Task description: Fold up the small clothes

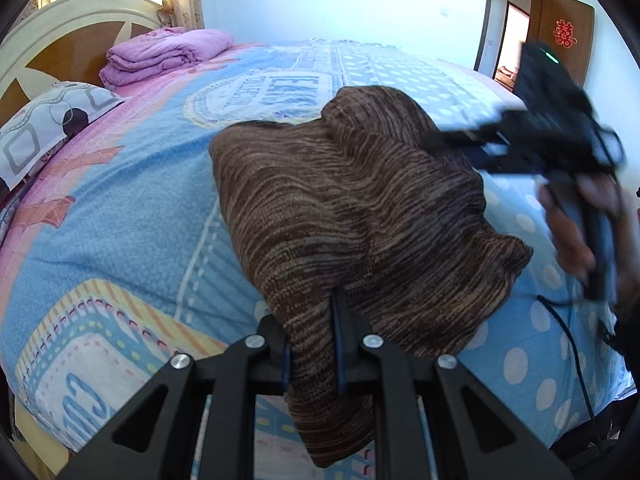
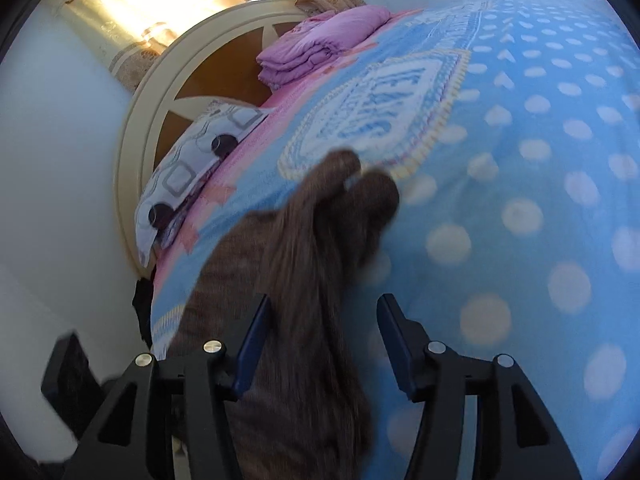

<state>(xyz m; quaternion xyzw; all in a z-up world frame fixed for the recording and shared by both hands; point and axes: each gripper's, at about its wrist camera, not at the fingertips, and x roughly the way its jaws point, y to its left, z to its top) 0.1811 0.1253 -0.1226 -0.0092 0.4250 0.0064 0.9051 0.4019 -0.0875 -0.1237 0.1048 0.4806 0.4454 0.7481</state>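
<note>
A brown striped knit garment lies bunched on the blue patterned blanket. My left gripper is shut on its near edge, and cloth drapes down over the jaws. In the left wrist view my right gripper is blurred at the garment's far right side, held by a hand. Seen from the right wrist, my right gripper stands open with a fold of the brown garment between its jaws; the blue pads do not press on it.
A folded purple quilt and a patterned pillow lie by the cream headboard. A black cable hangs at the bed's right edge. A wooden door stands beyond. Polka-dot blanket spreads right of the garment.
</note>
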